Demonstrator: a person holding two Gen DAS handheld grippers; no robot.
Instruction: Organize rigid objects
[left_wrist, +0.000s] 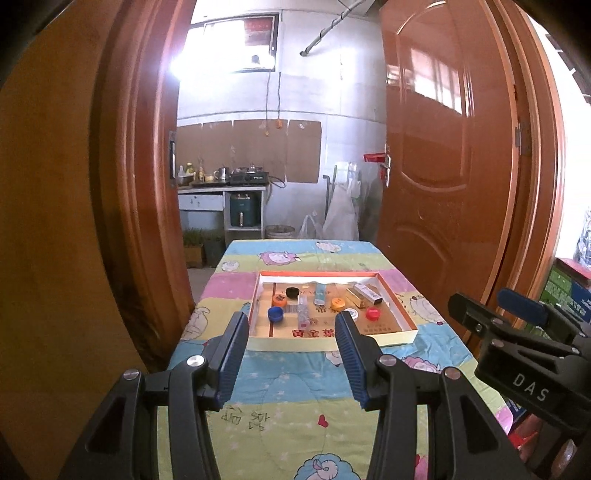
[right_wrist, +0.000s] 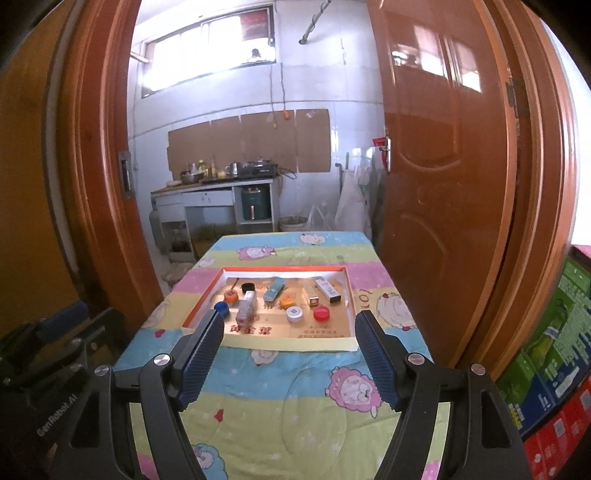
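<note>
The room is a plain kitchen behind an open brown door, with a counter and a green appliance at the far wall. In front stands the bench, covered with a colourful quilt that has pink sheep on it.

On the quilt lies a shallow box tray with an orange rim. All the small things lie inside it. From the right wrist view, a blue cap is at about 9 o'clock in the tray, an orange cap just behind it, and a black cap toward 11 o'clock. A clear small box lies near the blue cap. A light blue tube is tilted near the middle, an orange piece just beside it. A white round lid and a red cap lie near each other toward 5 o'clock. Two long boxes lie at about 2 o'clock.

The left tool is held above the near part of the bench, its two blue padded fingers well apart, holding nothing and touching nothing. The right tool is also wide apart, a little wider than the left one, and it is empty too. Both point toward the tray, at 12 o'clock, but stay short of its near wall. In the left wrist view the right tool shows at 3 o'clock, beside the bench edge.
</note>
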